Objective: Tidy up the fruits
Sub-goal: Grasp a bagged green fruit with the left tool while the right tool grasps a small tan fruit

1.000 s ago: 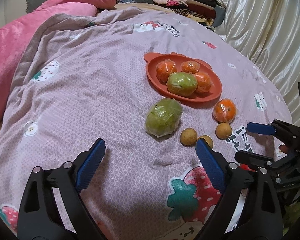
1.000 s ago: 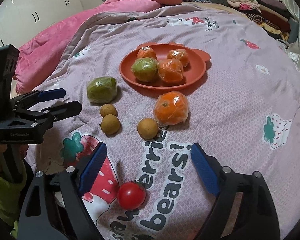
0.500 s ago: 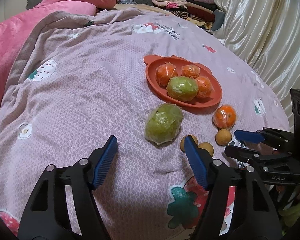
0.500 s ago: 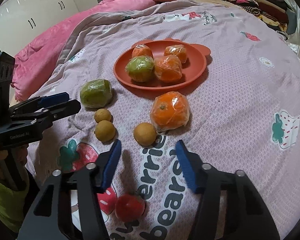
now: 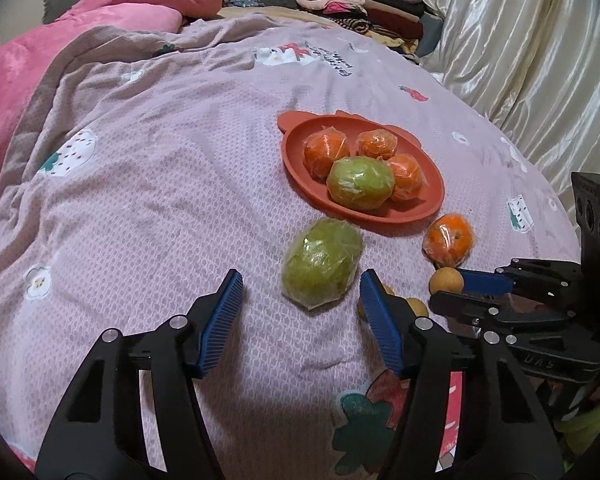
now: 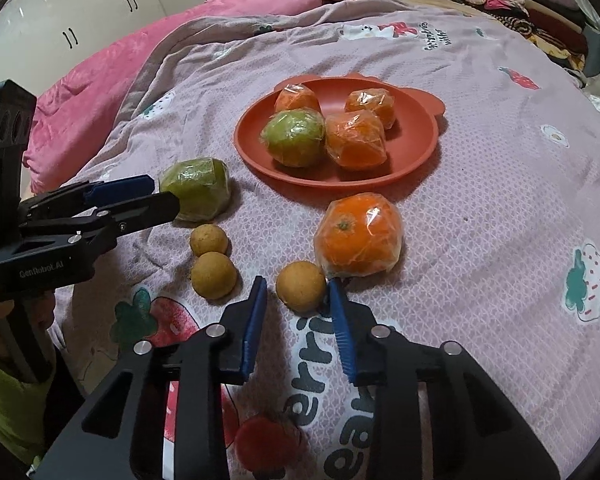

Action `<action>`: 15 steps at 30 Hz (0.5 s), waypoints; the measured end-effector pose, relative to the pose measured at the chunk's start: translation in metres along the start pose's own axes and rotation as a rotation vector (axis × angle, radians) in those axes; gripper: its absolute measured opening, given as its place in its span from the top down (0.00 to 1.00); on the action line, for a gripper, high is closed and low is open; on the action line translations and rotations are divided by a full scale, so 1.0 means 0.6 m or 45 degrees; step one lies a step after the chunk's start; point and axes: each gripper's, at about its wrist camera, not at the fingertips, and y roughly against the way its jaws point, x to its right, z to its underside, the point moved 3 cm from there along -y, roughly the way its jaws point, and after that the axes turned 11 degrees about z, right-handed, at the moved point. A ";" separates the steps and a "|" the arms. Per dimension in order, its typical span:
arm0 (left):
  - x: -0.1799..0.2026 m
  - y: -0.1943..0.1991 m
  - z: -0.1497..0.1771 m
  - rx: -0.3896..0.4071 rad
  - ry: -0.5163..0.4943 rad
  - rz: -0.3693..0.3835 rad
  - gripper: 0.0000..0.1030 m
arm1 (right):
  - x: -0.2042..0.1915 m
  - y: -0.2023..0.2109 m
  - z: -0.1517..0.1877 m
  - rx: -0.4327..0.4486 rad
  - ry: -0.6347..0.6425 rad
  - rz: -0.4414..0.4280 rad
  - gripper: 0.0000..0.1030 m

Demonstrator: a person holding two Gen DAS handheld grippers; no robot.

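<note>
- Right gripper (image 6: 296, 300) jaws closing around tan fruit (image 6: 301, 286), not yet clamped.
- Left gripper (image 5: 300, 300) closing toward green fruit (image 5: 321, 266) (both were wider earlier).

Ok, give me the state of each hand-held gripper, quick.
Left hand-held gripper: jaws closing, nothing gripped; the wrapped green fruit lies just past the tips.
Right hand-held gripper: jaws closing around the small brown fruit, not yet clamped.
</note>
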 end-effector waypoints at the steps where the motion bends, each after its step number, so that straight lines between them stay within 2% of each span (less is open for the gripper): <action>1: 0.000 -0.002 -0.002 -0.005 0.004 0.015 0.50 | 0.001 -0.002 -0.001 0.001 0.000 -0.002 0.73; 5: 0.000 -0.013 -0.011 -0.021 0.005 0.033 0.52 | 0.003 -0.007 -0.003 0.001 0.010 -0.005 0.76; 6: 0.001 -0.016 -0.013 -0.027 0.007 0.044 0.56 | 0.005 -0.007 -0.003 0.000 0.007 -0.011 0.76; 8: 0.004 -0.025 -0.013 -0.046 0.000 0.058 0.57 | 0.007 -0.006 -0.003 0.001 0.007 -0.020 0.77; 15: 0.007 -0.051 -0.014 -0.108 -0.021 0.045 0.61 | 0.010 -0.001 -0.002 0.003 0.009 -0.040 0.77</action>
